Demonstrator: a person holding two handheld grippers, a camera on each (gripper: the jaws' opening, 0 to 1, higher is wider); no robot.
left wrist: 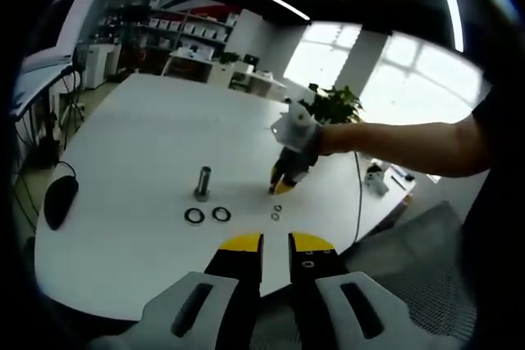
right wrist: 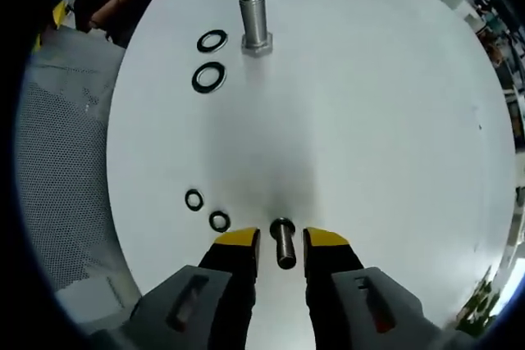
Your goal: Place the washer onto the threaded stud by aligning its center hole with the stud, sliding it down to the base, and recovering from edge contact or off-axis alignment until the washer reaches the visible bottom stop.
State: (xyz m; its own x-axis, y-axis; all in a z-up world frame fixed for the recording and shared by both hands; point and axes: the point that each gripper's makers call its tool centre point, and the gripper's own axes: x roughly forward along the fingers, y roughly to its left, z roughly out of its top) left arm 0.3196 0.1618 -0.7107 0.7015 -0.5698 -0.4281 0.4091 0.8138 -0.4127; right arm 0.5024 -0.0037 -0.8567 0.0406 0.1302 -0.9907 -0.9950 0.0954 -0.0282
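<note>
In the right gripper view a small threaded stud [right wrist: 284, 243] stands on the white table [right wrist: 369, 137], between the yellow-tipped jaws of my right gripper [right wrist: 282, 241], which is open with gaps on both sides. Two small washers [right wrist: 194, 199] [right wrist: 219, 220] lie just left of it. A large stud [right wrist: 253, 20] stands far off, with two large washers [right wrist: 212, 41] [right wrist: 208, 76] beside it. In the left gripper view my left gripper [left wrist: 276, 245] hovers at the table's near edge, jaws slightly apart and empty. A hand holds the right gripper [left wrist: 285, 178] down near the small washers [left wrist: 276, 212], right of the large stud [left wrist: 203, 182].
A black mouse [left wrist: 59, 201] with its cable lies at the table's left edge. A potted plant [left wrist: 332, 104] and a small white object [left wrist: 376, 179] sit at the far right side. Grey mesh [right wrist: 57, 161] lies beyond the table edge.
</note>
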